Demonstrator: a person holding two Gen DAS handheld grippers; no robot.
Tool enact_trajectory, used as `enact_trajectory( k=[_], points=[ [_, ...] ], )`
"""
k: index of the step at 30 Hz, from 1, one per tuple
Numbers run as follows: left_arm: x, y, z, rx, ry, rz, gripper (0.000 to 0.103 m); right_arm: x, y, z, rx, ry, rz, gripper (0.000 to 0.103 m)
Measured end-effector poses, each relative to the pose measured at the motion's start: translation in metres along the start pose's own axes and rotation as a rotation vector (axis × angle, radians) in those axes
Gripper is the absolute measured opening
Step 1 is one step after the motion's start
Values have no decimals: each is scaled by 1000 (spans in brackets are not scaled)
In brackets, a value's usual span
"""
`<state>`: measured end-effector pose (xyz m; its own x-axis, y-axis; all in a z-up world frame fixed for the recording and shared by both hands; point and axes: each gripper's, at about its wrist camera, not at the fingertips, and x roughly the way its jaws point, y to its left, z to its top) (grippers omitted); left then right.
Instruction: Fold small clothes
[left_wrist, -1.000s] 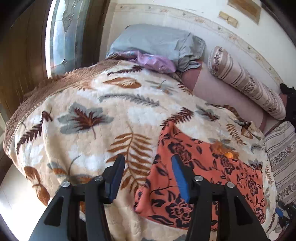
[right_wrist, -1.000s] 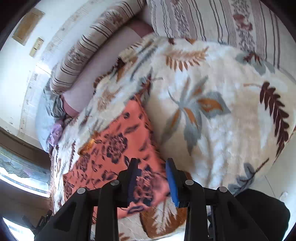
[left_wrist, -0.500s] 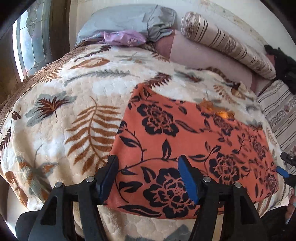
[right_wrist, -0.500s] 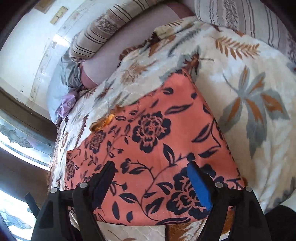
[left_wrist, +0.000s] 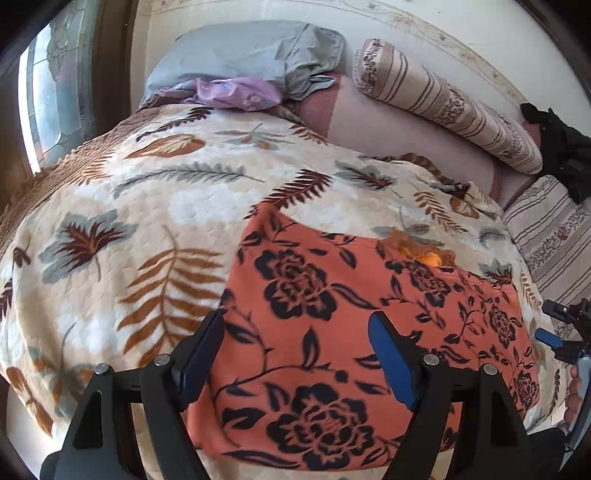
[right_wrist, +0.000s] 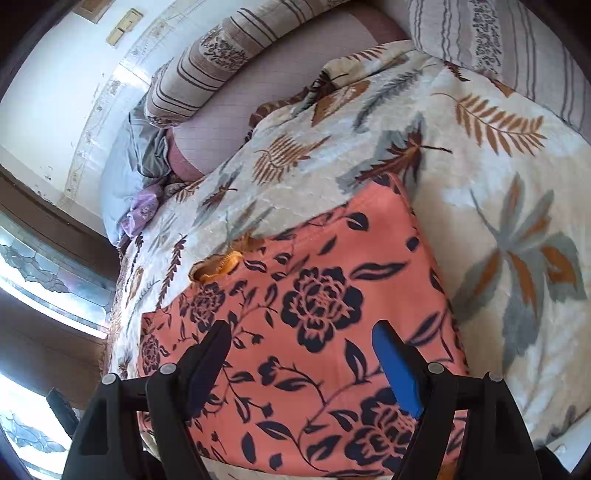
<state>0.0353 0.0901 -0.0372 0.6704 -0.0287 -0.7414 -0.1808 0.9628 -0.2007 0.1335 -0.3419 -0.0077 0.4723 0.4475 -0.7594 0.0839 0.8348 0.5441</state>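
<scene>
An orange garment (left_wrist: 332, 314) printed with black roses and vines lies spread flat on the bed, on top of a cream blanket (left_wrist: 147, 206) patterned with brown and grey leaves. It sits toward the near edge of the bed, and a small gathered orange bit (left_wrist: 430, 256) shows at its far edge.

The left gripper (left_wrist: 297, 354) hangs over the near left part of the garment. Its jaws have just been opening and now stand wide, with only the flat cloth seen beyond them and nothing pinched. One of its fingers (left_wrist: 391, 365) carries a blue pad.

The right gripper (right_wrist: 303, 360) hangs over the near right part of the same garment, jaws likewise spread wide and gripping nothing. In the left wrist view its blue tips show at the right edge.

At the head of the bed lie a grey pillow (left_wrist: 251, 48), a crumpled purple cloth (left_wrist: 236, 92) and a striped bolster (left_wrist: 443, 103). A window (left_wrist: 55, 85) stands at the left.
</scene>
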Motion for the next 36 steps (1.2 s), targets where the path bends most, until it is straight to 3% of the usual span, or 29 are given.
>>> enact_trajectory(
  k=[3, 6, 7, 9, 13, 15, 17, 19, 23, 25, 28, 30, 31, 33, 36],
  points=[
    [22, -14, 5, 45, 24, -6, 81, 30, 1, 16, 9, 67, 43, 81],
    [71, -11, -3, 81, 163, 111, 81, 73, -18, 29, 40, 156, 39, 81],
    [80, -8, -7, 99, 169, 126, 83, 84, -29, 35, 62, 166, 42, 81],
    [77, -13, -10, 165, 123, 145, 87, 82, -47, 48, 163, 119, 129, 81],
    [75, -8, -13, 169, 111, 117, 88, 66, -61, 74, 202, 25, 76, 81],
    [76, -8, -16, 179, 96, 120, 90, 73, -75, 80, 232, 37, 51, 81],
    [76, -9, -14, 184, 107, 126, 91, 79, -91, 82, 281, 32, 87, 81],
    [69, -7, -4, 139, 125, 109, 90, 73, -93, 86, 297, 7, 96, 81],
    [36, 1, 31, 14, -15, 2, 90, 49, -72, 86, 208, -47, 89, 81],
    [44, 1, 48, 3, -14, -8, 90, 42, -60, 82, 162, -40, 126, 82],
    [90, 11, 64, -27, 86, 58, 90, 57, -51, 81, 92, 38, 140, 82],
    [132, 31, 65, -96, 241, 236, 90, 71, -62, 82, 78, 58, 0, 82],
    [141, 43, 63, -156, 279, 254, 92, 72, -73, 81, 127, 53, -42, 82],
    [127, 48, 65, -195, 224, 232, 92, 55, -81, 75, 214, 7, 31, 82],
    [98, 43, 62, -175, 155, 228, 92, 22, -65, 58, 119, -21, 8, 82]
  ],
)
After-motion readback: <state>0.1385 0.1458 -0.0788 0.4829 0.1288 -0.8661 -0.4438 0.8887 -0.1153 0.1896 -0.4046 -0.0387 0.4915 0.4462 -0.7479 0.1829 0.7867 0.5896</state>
